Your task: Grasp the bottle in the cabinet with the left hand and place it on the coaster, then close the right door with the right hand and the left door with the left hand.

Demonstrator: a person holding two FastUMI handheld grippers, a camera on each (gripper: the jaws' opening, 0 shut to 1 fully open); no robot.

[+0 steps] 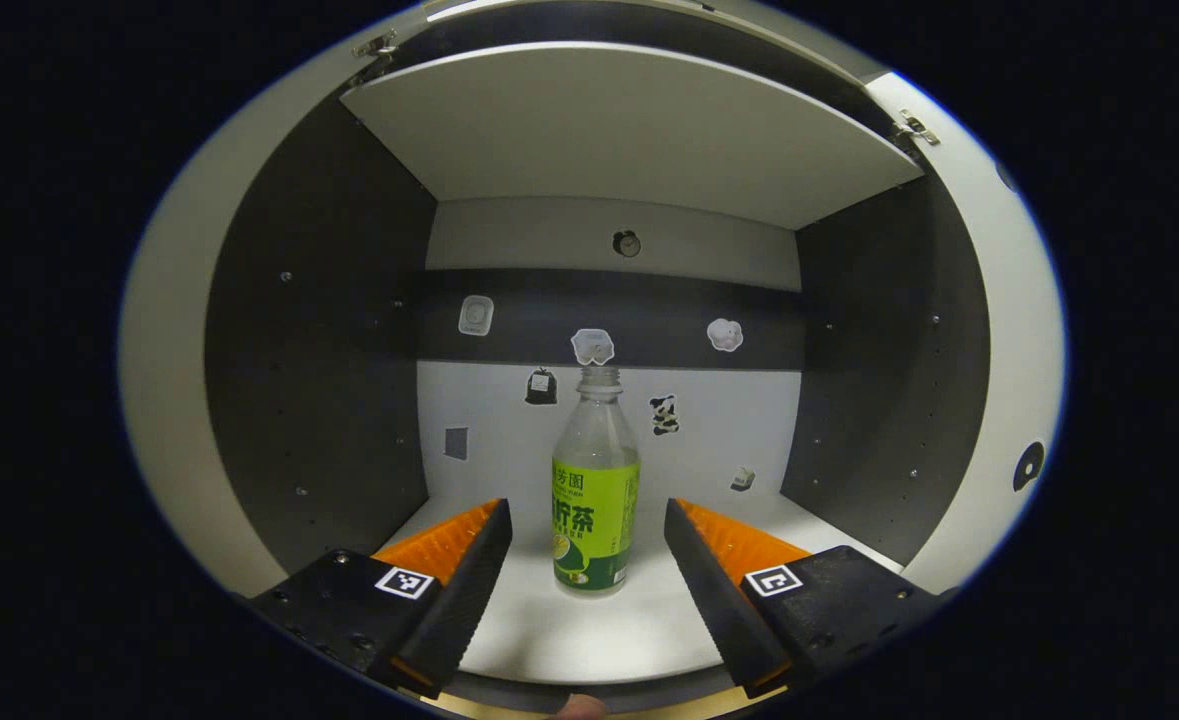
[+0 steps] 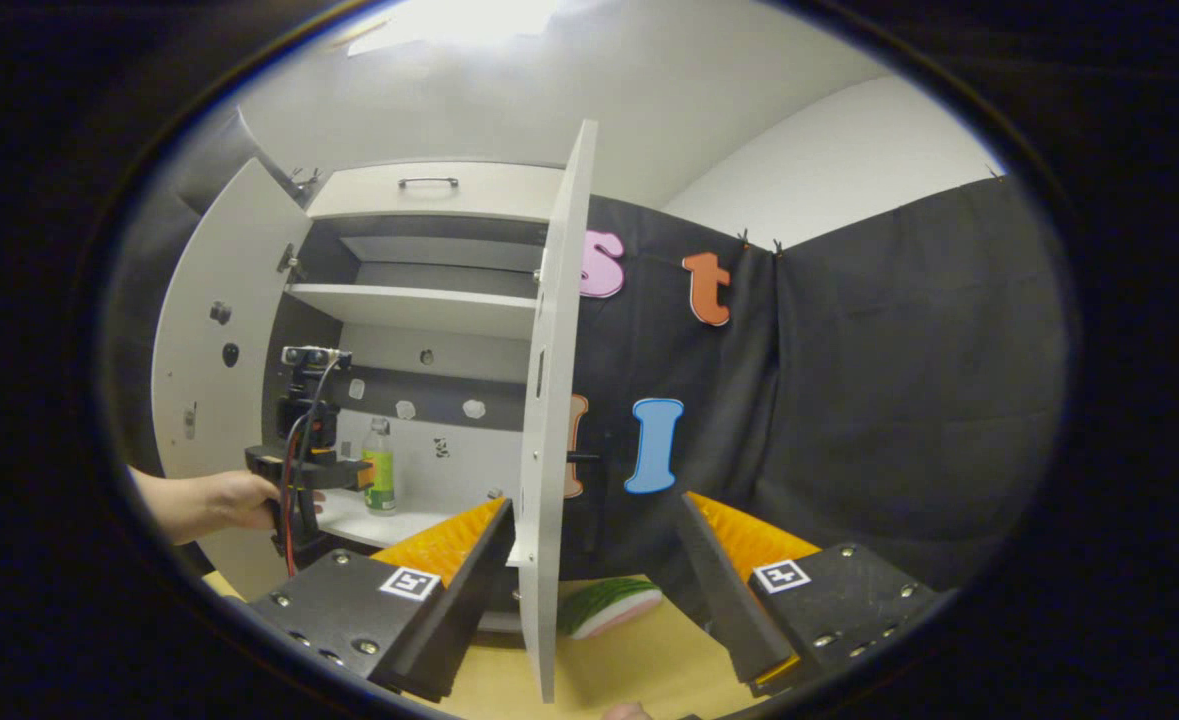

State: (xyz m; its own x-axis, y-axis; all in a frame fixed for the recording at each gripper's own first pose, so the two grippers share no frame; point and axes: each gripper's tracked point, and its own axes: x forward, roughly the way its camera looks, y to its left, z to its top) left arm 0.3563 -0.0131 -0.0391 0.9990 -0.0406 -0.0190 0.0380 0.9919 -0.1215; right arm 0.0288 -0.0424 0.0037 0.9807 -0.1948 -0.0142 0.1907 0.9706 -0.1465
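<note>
A clear bottle with a green label and no cap stands upright on the cabinet's bottom shelf. My left gripper is open, its fingers level with the bottle's lower half, one on each side, not touching it. In the right gripper view the same bottle stands inside the cabinet, with a hand holding the left gripper just in front of it. Both doors stand open: the right door edge-on, the left door swung wide. My right gripper is open, low, near the right door's edge. A green-and-white coaster lies on the table.
The cabinet has dark side walls, an upper shelf and small stickers on its back panel. A drawer with a handle sits above the opening. The wooden table runs beneath the cabinet, with the black cloth wall to the right.
</note>
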